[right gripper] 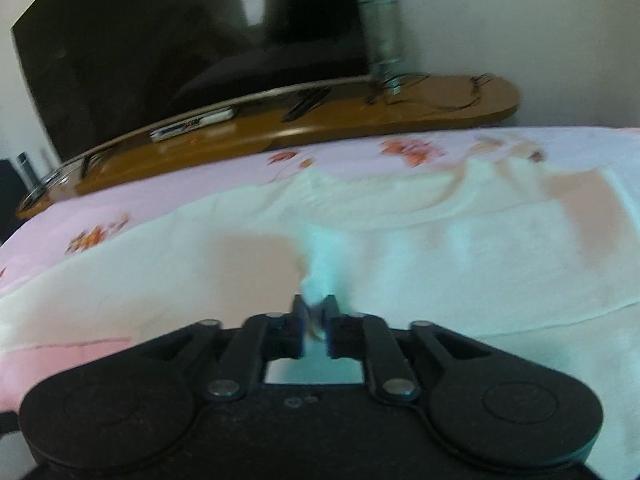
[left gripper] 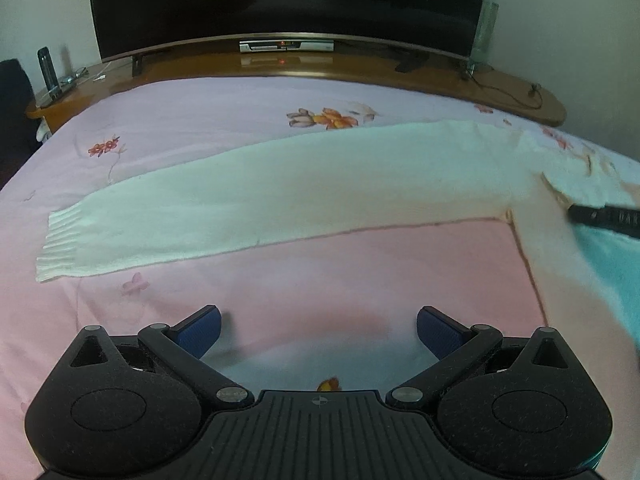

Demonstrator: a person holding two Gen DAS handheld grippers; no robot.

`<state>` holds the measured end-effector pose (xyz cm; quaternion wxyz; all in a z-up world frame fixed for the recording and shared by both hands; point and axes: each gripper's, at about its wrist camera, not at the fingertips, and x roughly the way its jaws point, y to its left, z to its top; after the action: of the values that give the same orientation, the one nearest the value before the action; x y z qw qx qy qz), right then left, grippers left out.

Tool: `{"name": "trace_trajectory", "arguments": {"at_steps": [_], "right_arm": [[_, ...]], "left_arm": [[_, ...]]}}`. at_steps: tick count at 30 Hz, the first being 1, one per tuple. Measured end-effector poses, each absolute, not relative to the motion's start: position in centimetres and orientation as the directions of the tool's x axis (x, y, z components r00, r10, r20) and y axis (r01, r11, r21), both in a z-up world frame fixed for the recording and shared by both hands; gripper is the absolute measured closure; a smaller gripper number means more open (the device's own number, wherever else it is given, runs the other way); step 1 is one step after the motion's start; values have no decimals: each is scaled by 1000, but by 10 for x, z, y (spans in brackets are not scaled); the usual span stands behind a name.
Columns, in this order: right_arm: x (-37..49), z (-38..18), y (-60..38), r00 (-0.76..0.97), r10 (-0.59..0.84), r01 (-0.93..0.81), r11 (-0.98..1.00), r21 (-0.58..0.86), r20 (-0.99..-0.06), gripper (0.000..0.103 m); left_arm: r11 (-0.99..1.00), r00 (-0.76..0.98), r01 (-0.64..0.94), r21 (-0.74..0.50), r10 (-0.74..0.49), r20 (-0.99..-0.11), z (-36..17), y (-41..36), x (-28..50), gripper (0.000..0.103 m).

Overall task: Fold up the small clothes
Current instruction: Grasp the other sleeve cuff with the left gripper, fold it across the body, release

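So, sweater (left gripper: 280, 192): we see 1 sleeve stretched flat on the bed (left gripper: 200, 120), ready for folding.
Left tongs (left gripper: 318, 332): spread, empty.
Right tongs (right gripper: 314, 320): pinching sweater fabric.

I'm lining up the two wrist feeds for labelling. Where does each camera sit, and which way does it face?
Left wrist: on the left gripper, tilted down over the pink bedspread, facing the television; its open blue-padded fingers show, plus the white sweater.
Right wrist: on the right gripper, low over the sweater, television to the left; a fold of fabric sits between its narrow jaws.
Shared: television, wooden shelf, bedspread, sweater.
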<state>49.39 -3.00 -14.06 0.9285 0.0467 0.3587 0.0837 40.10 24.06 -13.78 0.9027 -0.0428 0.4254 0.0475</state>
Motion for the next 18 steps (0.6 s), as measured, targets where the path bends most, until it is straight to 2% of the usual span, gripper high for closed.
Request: {"name": "trace_trajectory", "arguments": {"at_steps": [3, 7, 12, 13, 14, 15, 18], "right_arm": [[479, -135, -27, 741, 241, -177, 970, 164, -627, 84], [460, -123, -48, 783, 193, -131, 980, 147, -591, 83], [447, -117, -100, 801, 119, -26, 986, 164, -587, 82], [444, -115, -110, 804, 106, -9, 986, 167, -585, 82], [439, -113, -122, 808, 92, 9, 986, 167, -583, 82], [435, -112, -133, 811, 80, 24, 985, 169, -580, 82], [421, -107, -166, 817, 47, 69, 981, 179, -575, 82]], "left_arm": [[992, 650, -107, -70, 17, -760, -134, 232, 411, 0], [990, 675, -38, -134, -73, -734, -127, 193, 431, 0], [965, 682, 107, -239, -246, -689, -120, 122, 468, 1], [957, 676, 126, -262, -276, -684, -122, 110, 474, 15], [950, 662, 140, -280, -300, -687, -124, 97, 483, 43], [941, 635, 142, -308, -325, -701, -128, 85, 493, 48], [916, 579, 114, -385, -376, -723, -143, 63, 515, 48]]}}
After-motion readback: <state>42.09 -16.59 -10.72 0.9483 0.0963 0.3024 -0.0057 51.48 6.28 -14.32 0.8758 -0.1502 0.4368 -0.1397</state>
